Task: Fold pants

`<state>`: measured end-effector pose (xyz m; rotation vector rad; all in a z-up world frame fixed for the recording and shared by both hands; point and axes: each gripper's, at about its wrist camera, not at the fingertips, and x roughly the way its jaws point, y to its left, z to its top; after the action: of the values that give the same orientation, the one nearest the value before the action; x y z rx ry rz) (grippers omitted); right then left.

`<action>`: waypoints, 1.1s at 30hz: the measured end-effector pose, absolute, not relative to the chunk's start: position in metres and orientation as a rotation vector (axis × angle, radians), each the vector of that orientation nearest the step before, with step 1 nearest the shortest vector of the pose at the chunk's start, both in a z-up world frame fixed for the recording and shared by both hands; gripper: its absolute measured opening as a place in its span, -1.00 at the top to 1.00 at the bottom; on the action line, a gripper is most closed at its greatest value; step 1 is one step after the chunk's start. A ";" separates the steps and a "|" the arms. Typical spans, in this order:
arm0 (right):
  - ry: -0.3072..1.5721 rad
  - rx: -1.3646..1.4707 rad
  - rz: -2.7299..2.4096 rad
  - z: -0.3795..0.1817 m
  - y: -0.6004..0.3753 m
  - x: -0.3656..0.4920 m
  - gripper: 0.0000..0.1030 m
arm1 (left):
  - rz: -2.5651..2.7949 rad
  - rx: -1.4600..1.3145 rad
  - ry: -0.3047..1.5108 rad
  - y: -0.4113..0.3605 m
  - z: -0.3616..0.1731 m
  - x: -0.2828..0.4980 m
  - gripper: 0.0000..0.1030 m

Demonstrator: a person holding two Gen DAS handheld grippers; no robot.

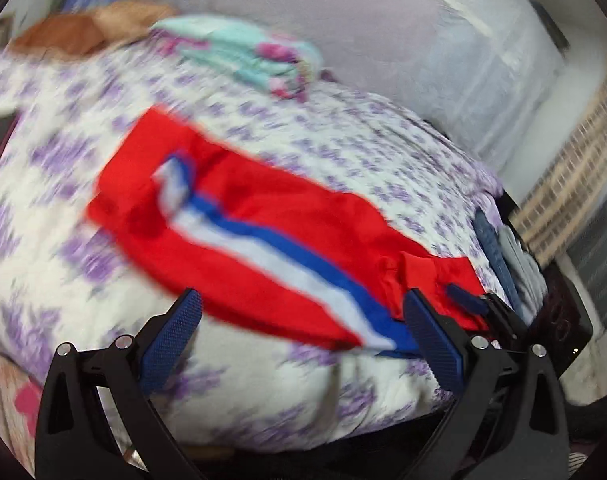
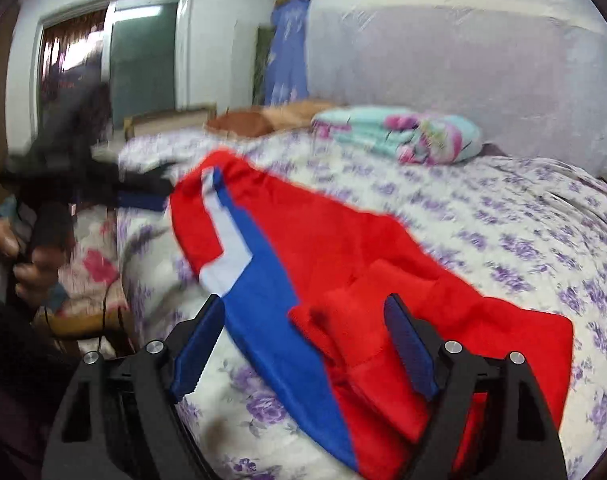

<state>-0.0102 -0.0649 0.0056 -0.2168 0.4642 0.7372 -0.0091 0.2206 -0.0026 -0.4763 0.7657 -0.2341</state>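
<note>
— Any writing readable?
— None I can read. My left gripper (image 1: 299, 320) and right gripper (image 2: 303, 326) both gape wide, holding nothing; the pants (image 2: 343, 248) lie on the bed (image 2: 503, 216).

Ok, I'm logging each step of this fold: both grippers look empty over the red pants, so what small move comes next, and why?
Probably bring the left gripper onto the far leg end of the red pants and pinch it. Both grippers stand open with nothing clamped, the right gripper over the near end, and the pants lie stretched full length on the bedspread, not yet folded across.
</note>
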 end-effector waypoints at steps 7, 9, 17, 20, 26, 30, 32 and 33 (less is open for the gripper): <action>0.463 -0.061 0.729 0.011 -0.094 0.006 -0.60 | -0.181 -0.655 0.778 0.242 -0.025 0.010 -0.91; 0.451 -0.047 0.728 0.011 -0.097 0.003 -0.60 | -0.184 -0.673 0.769 0.243 -0.027 0.026 -0.91; 0.434 0.070 0.681 0.010 -0.130 0.005 -0.60 | -0.170 -0.754 0.668 0.254 -0.026 0.053 -0.88; 0.415 0.144 0.642 0.011 -0.151 0.007 -0.60 | -0.198 -0.782 0.643 0.255 -0.024 0.048 -0.07; 0.430 0.360 0.588 0.006 -0.201 0.019 -0.60 | -0.112 -0.737 0.653 0.251 -0.019 0.041 0.76; 0.403 0.401 0.521 0.007 -0.226 0.019 -0.60 | -0.082 -0.544 0.580 0.215 0.022 0.027 0.77; 0.371 0.392 0.471 0.008 -0.239 0.015 -0.60 | -0.087 -0.371 0.530 0.179 0.052 0.016 0.77; 0.361 0.393 0.452 0.009 -0.245 0.014 -0.60 | -0.102 -0.294 0.512 0.160 0.064 0.012 0.77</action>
<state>0.0137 -0.2447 0.0085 0.3931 0.3606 0.4516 0.0125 0.1595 0.0635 -0.2942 0.5118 -0.1024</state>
